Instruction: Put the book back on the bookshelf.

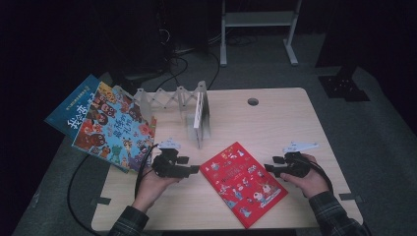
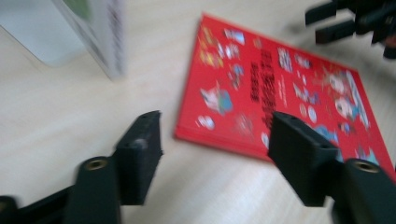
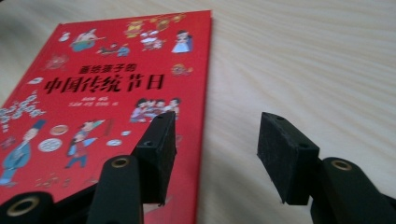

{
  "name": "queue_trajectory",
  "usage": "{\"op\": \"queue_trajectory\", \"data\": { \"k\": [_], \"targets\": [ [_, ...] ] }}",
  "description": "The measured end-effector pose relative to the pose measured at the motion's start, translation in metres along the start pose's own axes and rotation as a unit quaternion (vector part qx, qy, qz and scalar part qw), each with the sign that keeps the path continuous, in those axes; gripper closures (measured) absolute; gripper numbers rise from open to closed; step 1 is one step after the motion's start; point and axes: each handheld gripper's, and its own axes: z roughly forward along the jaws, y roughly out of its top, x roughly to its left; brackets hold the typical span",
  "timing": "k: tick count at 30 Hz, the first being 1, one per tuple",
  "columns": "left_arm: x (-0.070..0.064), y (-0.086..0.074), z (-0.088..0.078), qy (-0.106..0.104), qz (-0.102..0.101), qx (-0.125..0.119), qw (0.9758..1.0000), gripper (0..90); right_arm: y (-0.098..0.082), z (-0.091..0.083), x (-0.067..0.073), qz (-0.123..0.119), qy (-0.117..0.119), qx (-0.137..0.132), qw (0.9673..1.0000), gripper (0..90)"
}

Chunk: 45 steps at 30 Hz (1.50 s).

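Observation:
A red picture book lies flat on the wooden table, near its front edge. My left gripper sits just left of the book's near left corner. In the left gripper view its jaws stand open, with the corner of the red book beyond the gap. My right gripper is at the book's right edge. Its jaws are open too, straddling the edge of the red book without touching it.
A white folding book rack stands at the back of the table with a thin white book upright in it, which also shows as a white book in the left gripper view. Two colourful books overhang the table's left edge.

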Motion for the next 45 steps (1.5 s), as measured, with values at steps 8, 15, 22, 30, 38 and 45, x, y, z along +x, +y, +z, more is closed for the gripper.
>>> {"op": "queue_trajectory", "data": {
  "k": [8, 15, 22, 30, 38, 45],
  "targets": [
    [-0.005, -0.012, 0.031, -0.014, 0.000, 0.060, 0.9981, 50.5, -0.001, 0.009, 0.010, -0.016, 0.034, 0.024, 0.9990, 47.6],
    [-0.008, -0.008, 0.052, -0.004, 0.007, 0.086, 0.9962, 50.5, -0.003, 0.014, 0.013, -0.016, 0.045, 0.047, 0.9978, 49.7],
    [-0.006, 0.002, 0.059, 0.014, 0.008, 0.077, 0.9969, 50.7, -0.004, 0.015, 0.015, -0.009, 0.044, 0.062, 0.9971, 49.8],
    [0.003, 0.015, 0.068, 0.053, 0.015, 0.074, 0.9958, 48.7, -0.005, 0.013, 0.029, -0.025, 0.054, 0.079, 0.9951, 50.9],
    [0.010, 0.024, 0.076, 0.062, 0.012, 0.066, 0.9958, 44.9, -0.007, 0.011, 0.045, -0.040, 0.096, 0.100, 0.9896, 55.3],
    [0.005, 0.022, 0.071, 0.038, 0.015, 0.070, 0.9967, 41.6, -0.005, 0.013, 0.045, 0.000, 0.119, 0.090, 0.9888, 55.4]
  ]
}}
